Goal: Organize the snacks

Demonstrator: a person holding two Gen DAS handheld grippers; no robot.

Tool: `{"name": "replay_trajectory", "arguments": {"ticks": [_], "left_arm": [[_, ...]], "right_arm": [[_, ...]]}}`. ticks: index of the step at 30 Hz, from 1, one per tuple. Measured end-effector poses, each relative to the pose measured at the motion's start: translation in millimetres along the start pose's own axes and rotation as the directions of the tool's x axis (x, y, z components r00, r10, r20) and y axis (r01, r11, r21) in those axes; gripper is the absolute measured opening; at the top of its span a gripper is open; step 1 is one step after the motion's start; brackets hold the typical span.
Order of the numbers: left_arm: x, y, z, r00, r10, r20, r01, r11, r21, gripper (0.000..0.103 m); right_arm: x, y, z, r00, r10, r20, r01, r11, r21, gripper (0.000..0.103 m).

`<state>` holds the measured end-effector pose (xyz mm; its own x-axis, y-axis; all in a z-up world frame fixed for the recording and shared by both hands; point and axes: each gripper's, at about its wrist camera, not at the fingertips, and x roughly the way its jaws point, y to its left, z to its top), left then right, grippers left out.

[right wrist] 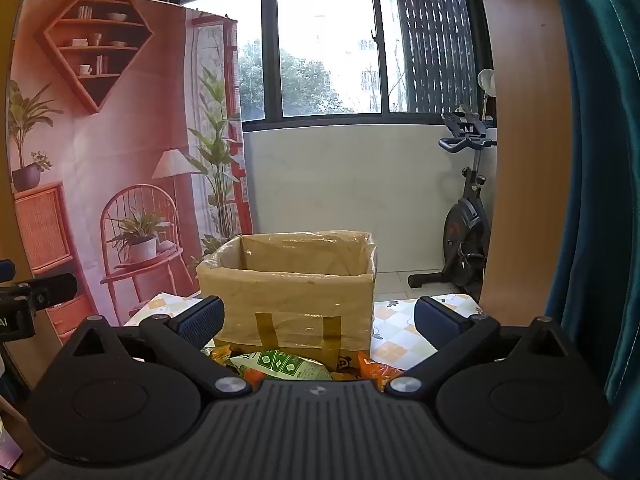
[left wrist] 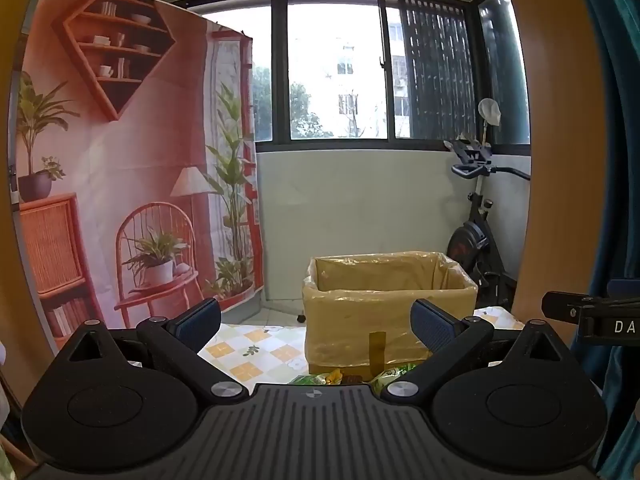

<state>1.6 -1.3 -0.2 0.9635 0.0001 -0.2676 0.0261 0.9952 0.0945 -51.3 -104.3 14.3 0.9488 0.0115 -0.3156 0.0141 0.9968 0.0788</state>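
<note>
An open cardboard box lined with clear plastic stands on the checked tablecloth; it also shows in the right wrist view. Snack packets lie in front of it: a green and white packet, orange packets, and green packets partly hidden by the gripper body. My left gripper is open and empty, held level in front of the box. My right gripper is open and empty, above the packets.
A printed backdrop hangs at the left. An exercise bike stands at the back right by the window. A wooden panel and teal curtain are at the right. The tablecloth covers the table.
</note>
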Motion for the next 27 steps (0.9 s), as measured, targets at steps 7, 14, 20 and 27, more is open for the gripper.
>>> {"name": "replay_trajectory", "arguments": {"ticks": [7,14,20,27], "left_arm": [[-4.1,-4.7,-1.9,1.000,0.015,0.023,-0.015,1.000,-0.009,0.102],[-4.6,-0.3,-1.8,1.000,0.014,0.024,-0.014,1.000,-0.012,0.102],[-3.5,-0.6,-1.9,1.000,0.010,0.020,-0.009,1.000,-0.016,0.102],[-3.2,0.1,-1.5,1.000,0.010,0.019,-0.010,1.000,-0.017,0.102]], "right_arm": [[-0.2,-0.5,-0.2,1.000,-0.002,-0.002,0.002,1.000,-0.001,0.103],[-2.9,1.3,-0.3,1.000,-0.006,0.003,0.006,1.000,-0.001,0.103],[0.1,-2.9,-2.0,1.000,-0.006,0.001,0.006,1.000,0.003,0.103],[-0.1,-3.9,-0.7,1.000,-0.006,0.003,0.006,1.000,0.001,0.103]]}}
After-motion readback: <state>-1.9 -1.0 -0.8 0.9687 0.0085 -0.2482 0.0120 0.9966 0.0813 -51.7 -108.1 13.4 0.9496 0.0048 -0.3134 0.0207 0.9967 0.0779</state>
